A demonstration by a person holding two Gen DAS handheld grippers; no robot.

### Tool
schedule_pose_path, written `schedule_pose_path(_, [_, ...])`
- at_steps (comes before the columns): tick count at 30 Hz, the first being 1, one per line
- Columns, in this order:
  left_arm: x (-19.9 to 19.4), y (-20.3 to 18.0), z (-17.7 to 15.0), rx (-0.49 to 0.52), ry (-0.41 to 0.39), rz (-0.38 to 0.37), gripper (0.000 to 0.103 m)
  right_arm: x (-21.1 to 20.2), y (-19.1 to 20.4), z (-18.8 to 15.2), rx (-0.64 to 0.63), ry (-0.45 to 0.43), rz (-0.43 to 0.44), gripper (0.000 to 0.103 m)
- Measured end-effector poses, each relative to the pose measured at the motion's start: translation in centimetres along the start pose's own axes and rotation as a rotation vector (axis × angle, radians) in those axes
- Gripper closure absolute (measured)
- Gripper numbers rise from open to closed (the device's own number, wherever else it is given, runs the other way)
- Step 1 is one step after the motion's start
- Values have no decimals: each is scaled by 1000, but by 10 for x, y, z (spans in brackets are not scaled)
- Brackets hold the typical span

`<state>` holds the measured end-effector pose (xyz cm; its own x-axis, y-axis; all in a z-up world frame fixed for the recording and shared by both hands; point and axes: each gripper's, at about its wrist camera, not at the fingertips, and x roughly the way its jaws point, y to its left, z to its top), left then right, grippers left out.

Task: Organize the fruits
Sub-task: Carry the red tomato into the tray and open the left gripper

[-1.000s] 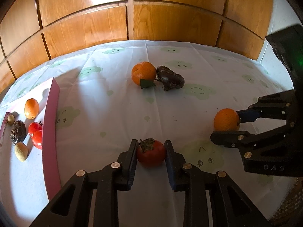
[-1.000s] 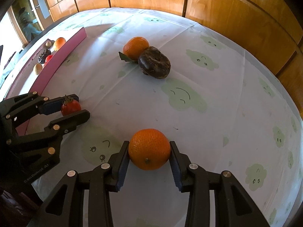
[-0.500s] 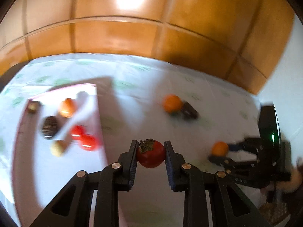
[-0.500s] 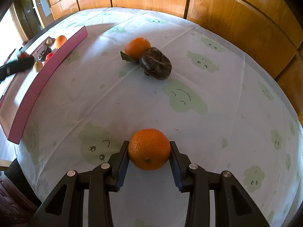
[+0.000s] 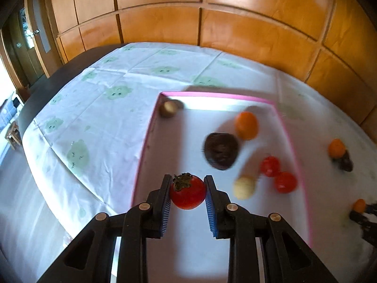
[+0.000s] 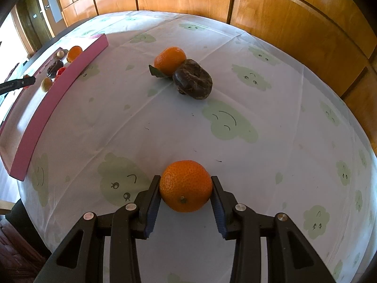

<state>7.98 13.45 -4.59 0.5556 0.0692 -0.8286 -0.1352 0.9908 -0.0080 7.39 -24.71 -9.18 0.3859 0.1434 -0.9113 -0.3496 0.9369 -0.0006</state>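
My left gripper (image 5: 187,192) is shut on a red tomato (image 5: 187,192) with a green stalk, held above the near part of the pink-rimmed tray (image 5: 292,141). Several fruits lie in the tray: an orange (image 5: 246,125), a dark wrinkled fruit (image 5: 221,153), two small red tomatoes (image 5: 278,173), a pale yellow fruit (image 5: 244,187) and a small brown one (image 5: 167,109). My right gripper (image 6: 186,189) is shut on a mandarin (image 6: 186,186) just above the tablecloth. Another mandarin (image 6: 170,60) with a leaf touches a dark fruit (image 6: 192,82) farther back.
A white tablecloth (image 6: 235,122) with green smiling clouds covers the round table. The pink tray (image 6: 44,108) lies at the left in the right wrist view, the left gripper's tip (image 6: 17,84) over it. Wooden wall panels (image 6: 282,18) stand close behind. The table edge drops off at the left.
My left gripper has carried the red tomato leftwards from the tablecloth to above the tray and rolled on the way. The right gripper and its mandarin have stayed put.
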Motion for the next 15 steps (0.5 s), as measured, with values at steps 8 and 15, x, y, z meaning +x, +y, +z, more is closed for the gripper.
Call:
schedule_pose_path(8, [18, 6, 6, -15, 0, 29, 75, -1, 0, -2, 2, -3, -3, 63])
schedule_pose_path(15, [24, 8, 2, -38, 7, 64, 72, -1, 0, -1, -4, -1, -5, 63])
